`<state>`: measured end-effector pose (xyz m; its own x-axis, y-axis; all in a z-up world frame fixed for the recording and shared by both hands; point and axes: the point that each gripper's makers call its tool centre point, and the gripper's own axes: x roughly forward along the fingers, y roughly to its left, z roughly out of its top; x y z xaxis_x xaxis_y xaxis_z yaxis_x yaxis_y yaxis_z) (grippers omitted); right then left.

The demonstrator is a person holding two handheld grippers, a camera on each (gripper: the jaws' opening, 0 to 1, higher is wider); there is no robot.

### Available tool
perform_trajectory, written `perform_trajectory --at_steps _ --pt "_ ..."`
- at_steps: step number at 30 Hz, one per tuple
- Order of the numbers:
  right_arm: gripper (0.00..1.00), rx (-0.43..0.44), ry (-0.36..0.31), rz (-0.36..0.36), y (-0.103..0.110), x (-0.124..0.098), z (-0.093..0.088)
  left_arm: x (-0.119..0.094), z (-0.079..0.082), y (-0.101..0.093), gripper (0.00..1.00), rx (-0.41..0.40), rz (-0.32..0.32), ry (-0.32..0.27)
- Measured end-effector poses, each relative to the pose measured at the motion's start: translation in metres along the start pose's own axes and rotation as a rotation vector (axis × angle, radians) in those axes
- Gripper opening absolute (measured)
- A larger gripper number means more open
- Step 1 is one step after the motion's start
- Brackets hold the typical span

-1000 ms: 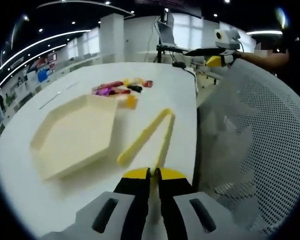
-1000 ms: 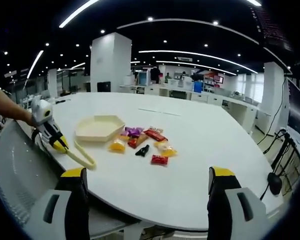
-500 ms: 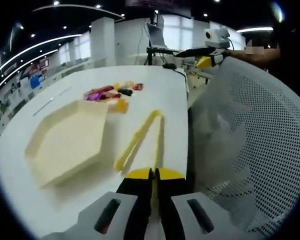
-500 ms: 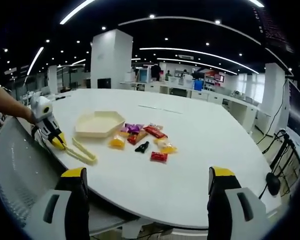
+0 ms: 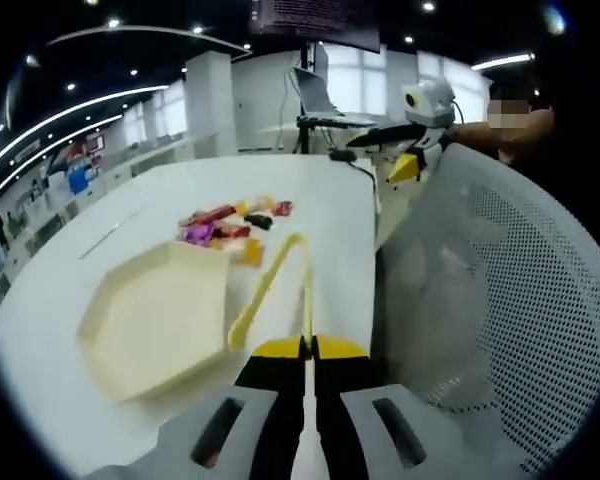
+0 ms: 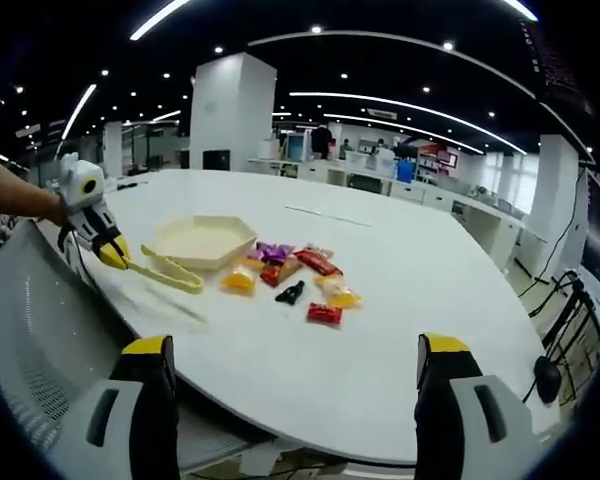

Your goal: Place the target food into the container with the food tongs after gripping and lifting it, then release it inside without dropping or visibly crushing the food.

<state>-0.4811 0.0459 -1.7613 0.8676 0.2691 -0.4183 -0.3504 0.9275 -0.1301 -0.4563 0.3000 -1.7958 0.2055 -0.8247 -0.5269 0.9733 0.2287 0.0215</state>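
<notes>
Left gripper [image 5: 306, 348] clamped on the hinge end of the yellow tongs [image 5: 270, 290], lifted off the white table [image 6: 400, 300] beside the hexagonal tray [image 5: 155, 315]. Right gripper [image 6: 292, 345] held wide, empty, well back from the table edge. Snack packets [image 6: 290, 280] clustered beyond the tray; kinds too small to tell.

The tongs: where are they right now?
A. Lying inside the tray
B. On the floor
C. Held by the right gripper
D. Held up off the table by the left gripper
D: the left gripper is shut on the handle end of the tongs, which hang above their shadow on the table, beside the tray.
</notes>
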Motion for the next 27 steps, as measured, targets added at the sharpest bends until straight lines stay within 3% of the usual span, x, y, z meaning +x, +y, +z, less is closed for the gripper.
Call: perform_trajectory --at_steps 2,9,13,18,27 --pt "1.00 0.027 -0.006 0.021 0.004 0.002 0.002 -0.003 0.007 -0.002 0.00 -0.040 -0.001 -0.023" --pt "1.00 0.173 -0.137 0.101 0.017 0.005 0.042 -0.016 0.033 -0.012 0.00 -0.068 0.013 -0.086" --pt "1.00 0.130 -0.121 0.229 0.046 0.014 0.056 -0.022 0.050 -0.018 0.00 -0.070 0.017 -0.124" --pt "1.00 0.164 -0.153 0.375 0.082 0.020 0.083 -0.034 0.077 -0.028 0.00 -0.085 0.009 -0.187" --pt "0.99 0.330 -0.325 0.607 0.120 0.003 0.160 -0.066 0.120 -0.045 0.00 -0.091 -0.016 -0.279"
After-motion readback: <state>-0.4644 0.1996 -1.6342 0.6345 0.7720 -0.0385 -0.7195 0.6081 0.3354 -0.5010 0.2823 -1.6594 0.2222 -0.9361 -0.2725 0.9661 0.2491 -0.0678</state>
